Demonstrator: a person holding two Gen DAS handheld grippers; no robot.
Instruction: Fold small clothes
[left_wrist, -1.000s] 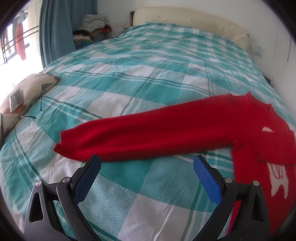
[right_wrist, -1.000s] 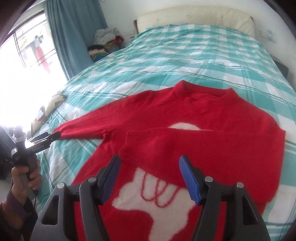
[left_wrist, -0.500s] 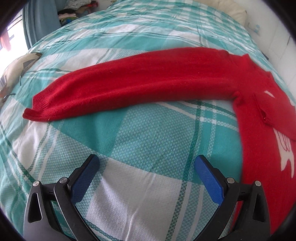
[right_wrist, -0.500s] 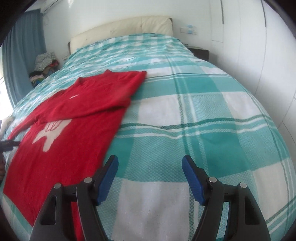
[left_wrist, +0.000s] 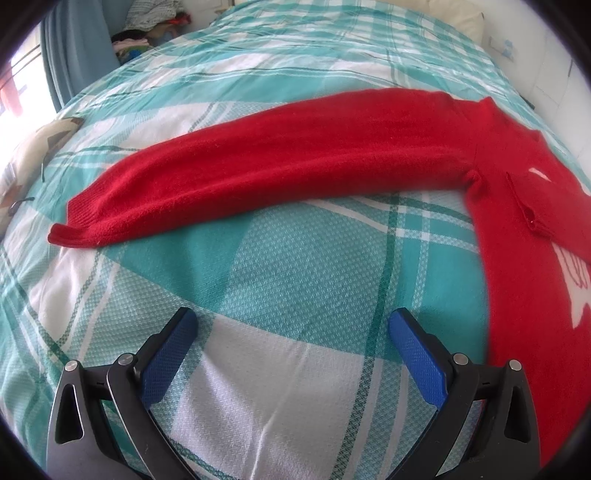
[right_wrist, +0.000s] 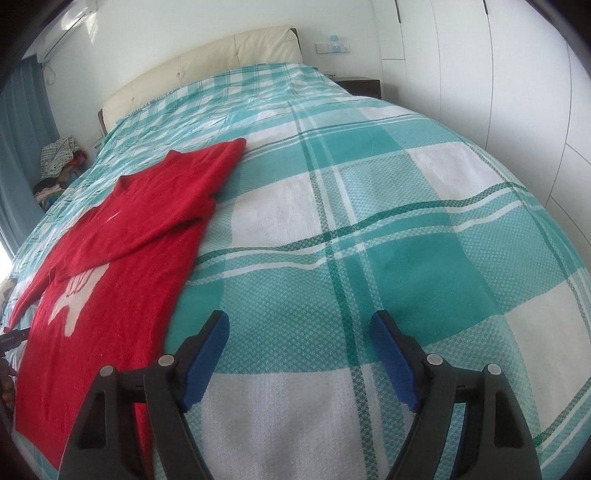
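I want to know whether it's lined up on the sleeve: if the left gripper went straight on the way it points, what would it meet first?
Probably the bare checked bedspread, not the red sleeve, which lies farther ahead. The left gripper is open and empty.

Left gripper (left_wrist: 291, 332): two black angular arms with silver pivot screws and triangular cut-outs, each finger faced with a textured blue pad (left_wrist: 415, 360). Right gripper (right_wrist: 299, 338): identical build and colours.
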